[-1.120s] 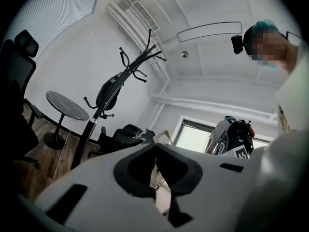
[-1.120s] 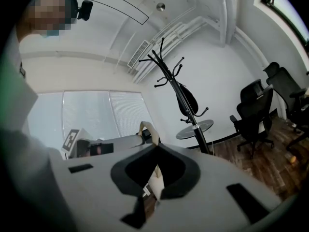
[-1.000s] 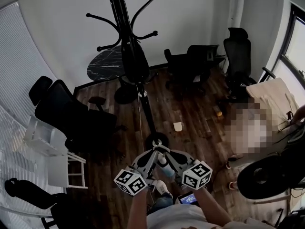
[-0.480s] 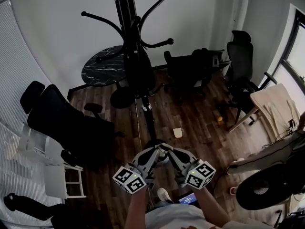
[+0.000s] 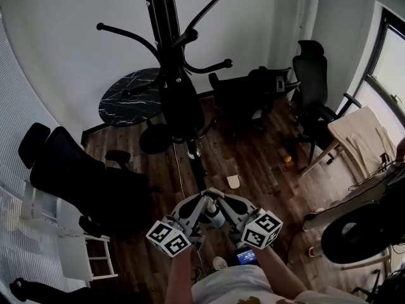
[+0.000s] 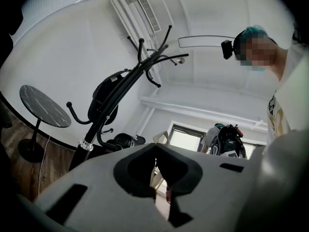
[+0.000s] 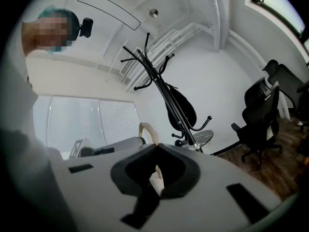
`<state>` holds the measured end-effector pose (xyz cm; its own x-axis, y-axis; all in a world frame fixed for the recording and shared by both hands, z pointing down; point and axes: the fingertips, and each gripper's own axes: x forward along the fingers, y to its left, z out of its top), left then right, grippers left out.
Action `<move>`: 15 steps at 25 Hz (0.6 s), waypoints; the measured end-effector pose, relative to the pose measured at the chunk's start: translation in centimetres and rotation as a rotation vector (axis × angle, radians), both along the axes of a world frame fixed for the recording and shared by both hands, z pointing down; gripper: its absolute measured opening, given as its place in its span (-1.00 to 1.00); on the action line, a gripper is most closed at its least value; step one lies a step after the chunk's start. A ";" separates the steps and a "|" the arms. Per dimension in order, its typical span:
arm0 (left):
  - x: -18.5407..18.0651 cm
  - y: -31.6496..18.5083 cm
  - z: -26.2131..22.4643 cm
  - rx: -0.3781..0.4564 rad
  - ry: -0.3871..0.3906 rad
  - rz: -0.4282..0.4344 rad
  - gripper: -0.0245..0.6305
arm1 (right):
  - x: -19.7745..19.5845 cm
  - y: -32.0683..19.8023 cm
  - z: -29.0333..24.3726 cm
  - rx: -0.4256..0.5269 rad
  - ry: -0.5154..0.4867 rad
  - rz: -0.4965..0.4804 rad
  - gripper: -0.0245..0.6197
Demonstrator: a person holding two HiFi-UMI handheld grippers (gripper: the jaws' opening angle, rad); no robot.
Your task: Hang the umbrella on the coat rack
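Long black furled umbrella [image 5: 181,106], tan crooked handle [image 7: 145,129], slim shaft rising in front of the black coat rack [image 5: 168,11] with curved hooks; left gripper [image 5: 204,202], right gripper [image 5: 223,202], both clamped shut on the handle

Umbrella [image 5: 182,109]: black, closed, canopy furled into a bulging bundle; a silver collar [image 5: 192,152] rings the shaft just below the canopy; the whole item is clear of the floor and tilted; the handle end is low, clamped between the left gripper [image 5: 204,201] and the right gripper [image 5: 221,201]; the canopy end lies high, in line with the rack's pole; contact with the pole cannot be confirmed. Coat rack [image 5: 168,30]: black, upright; slim central pole; curved arms with ball tips branching at several heights; all arms bare.
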<state>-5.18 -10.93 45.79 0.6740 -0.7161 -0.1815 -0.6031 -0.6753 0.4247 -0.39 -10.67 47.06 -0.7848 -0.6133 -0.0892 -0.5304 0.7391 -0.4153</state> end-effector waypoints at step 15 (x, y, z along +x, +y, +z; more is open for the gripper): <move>-0.5 -1.4 0.1 -0.007 -0.008 -0.011 -0.86 | -0.7 -1.7 0.0 -0.014 -0.016 -0.007 -0.88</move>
<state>-5.68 -12.34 45.90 0.6677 -0.7246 -0.1705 -0.6139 -0.6656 0.4245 -1.11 -12.40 47.05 -0.7873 -0.6093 -0.0938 -0.5185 0.7368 -0.4338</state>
